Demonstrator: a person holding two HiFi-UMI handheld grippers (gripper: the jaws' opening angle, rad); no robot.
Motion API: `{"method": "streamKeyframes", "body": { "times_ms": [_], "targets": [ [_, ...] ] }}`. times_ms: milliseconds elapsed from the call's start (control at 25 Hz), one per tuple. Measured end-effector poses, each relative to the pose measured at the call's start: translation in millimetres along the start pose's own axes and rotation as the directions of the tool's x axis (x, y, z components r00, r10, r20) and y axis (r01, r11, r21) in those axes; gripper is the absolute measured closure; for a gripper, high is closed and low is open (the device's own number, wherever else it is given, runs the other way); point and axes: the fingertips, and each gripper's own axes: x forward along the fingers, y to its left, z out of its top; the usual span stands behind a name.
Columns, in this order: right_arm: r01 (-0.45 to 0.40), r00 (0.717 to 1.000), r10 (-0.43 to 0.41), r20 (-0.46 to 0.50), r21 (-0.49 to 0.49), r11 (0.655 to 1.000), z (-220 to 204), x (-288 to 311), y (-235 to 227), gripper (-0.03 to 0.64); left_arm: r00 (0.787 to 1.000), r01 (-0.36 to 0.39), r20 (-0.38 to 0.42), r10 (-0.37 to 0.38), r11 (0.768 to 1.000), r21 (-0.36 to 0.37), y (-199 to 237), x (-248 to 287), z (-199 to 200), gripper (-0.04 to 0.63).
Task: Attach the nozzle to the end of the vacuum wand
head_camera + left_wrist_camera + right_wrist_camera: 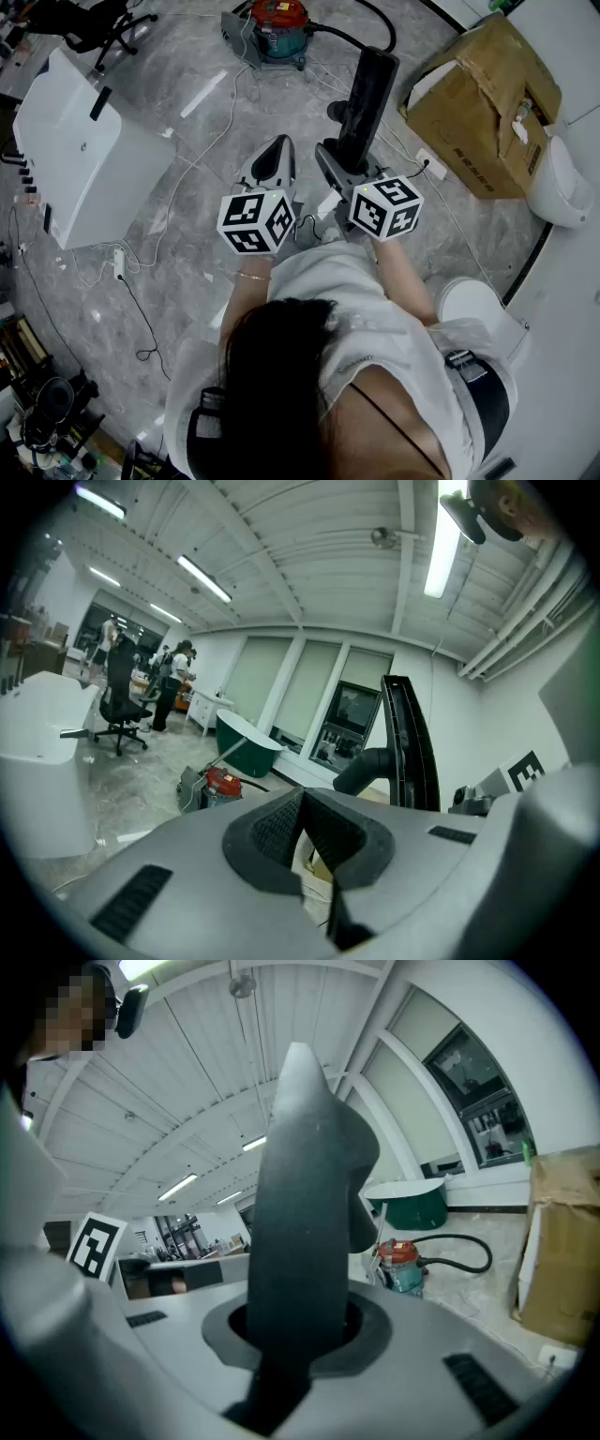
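One black nozzle [305, 1222] sits squeezed between the fingers of the right gripper [295, 1330], and the left gripper [305, 841] is closed, holding nothing.

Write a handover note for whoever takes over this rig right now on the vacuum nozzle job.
Left gripper: shut, empty.
Right gripper: shut on the black nozzle, which sticks out beyond its jaws.
Red vacuum: on the floor ahead, with its black hose trailing off it.
Done: nozzle is in hand.
Left: find the wand's end, which I cannot make out in these views, and push the nozzle onto it.
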Motion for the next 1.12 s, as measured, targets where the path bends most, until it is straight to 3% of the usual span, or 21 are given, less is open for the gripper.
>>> {"method": "streamKeyframes", "body": {
  "times_ms": [400, 800, 1120],
  "targets": [
    [0.041, 0.999, -0.041, 0.003, -0.033, 0.999, 12.2, 44.1, -1.8, 0.540, 1.000, 0.000, -0.002, 0.000, 1.000, 0.023, 36.0, 20.1, 18.0, 0.593],
    [0.018, 1.000, -0.019, 0.017, 0.032, 0.999, 11.9, 82.3, 16.5, 0.538, 0.993, 0.056, -0.107, -0.053, 0.998, 0.016, 73.5, 23.1, 16.2, 0.592],
    [0.034, 0.999, -0.035, 0.031, 0.050, 0.998, 23.5, 92.5, 2.5, 0.538, 0.996, 0.026, -0.083, -0.024, 0.999, 0.023, 89.2, 44.0, 32.0, 0.592]
  ]
}}
